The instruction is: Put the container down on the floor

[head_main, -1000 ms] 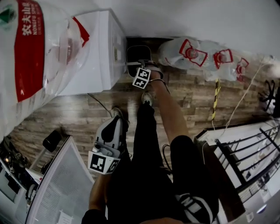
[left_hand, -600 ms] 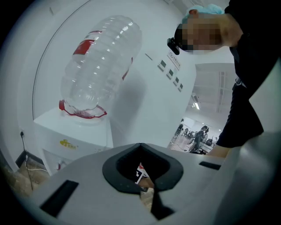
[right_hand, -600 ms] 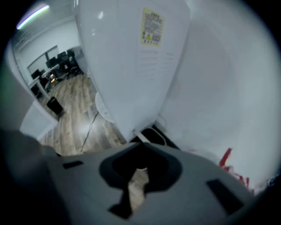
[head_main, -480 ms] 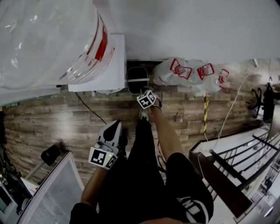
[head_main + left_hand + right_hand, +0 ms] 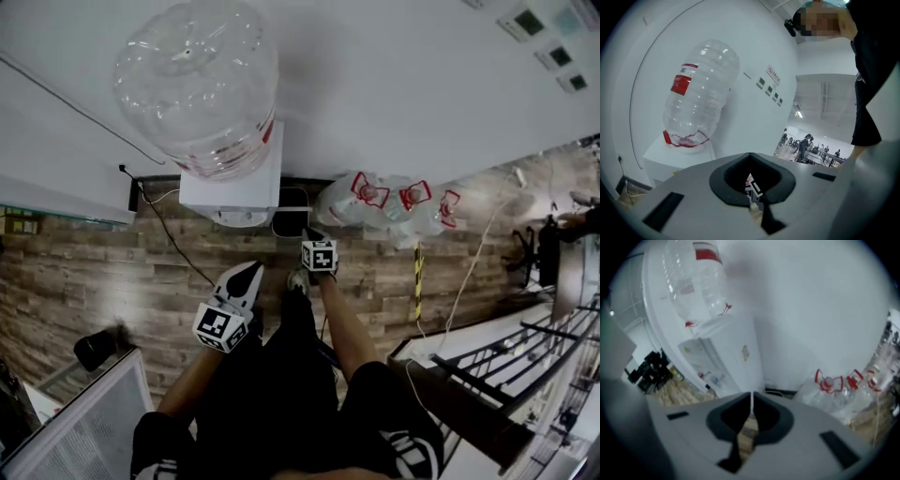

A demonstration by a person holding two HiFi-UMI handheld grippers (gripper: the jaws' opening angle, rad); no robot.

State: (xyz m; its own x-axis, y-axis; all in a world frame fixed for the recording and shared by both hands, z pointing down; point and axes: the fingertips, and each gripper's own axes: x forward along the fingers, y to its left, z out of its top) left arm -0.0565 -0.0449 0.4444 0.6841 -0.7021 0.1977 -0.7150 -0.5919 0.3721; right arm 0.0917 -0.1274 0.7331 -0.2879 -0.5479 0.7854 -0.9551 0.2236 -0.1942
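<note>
**A:** What has changed in the last second?

**B:** The left tool (image 5: 251, 272) is clenched and empty, and it has lifted a little. The right tool (image 5: 310, 236) was low at the dark container (image 5: 292, 199) and is now up and off it. Its jaws have just been closing with nothing between them, only floor (image 5: 94, 272) through the slit. The container stands on the floor by the wall, at 12 o'clock from the right tool. The dispenser (image 5: 232, 192) is at its 9 and the clear jugs (image 5: 384, 199) at its 3.

**A:** Meaning for the task?

**B:** The set-down looks done. I judge both hands are backing away.

**A:** Differences between views?

**B:** Only the head view shows the container and both tools together. The left gripper view looks over it at the upturned bottle (image 5: 701, 93), the wall and a far hall with people. The right gripper view gives the dispenser front and the jugs. I can't pick out the container there.
</note>
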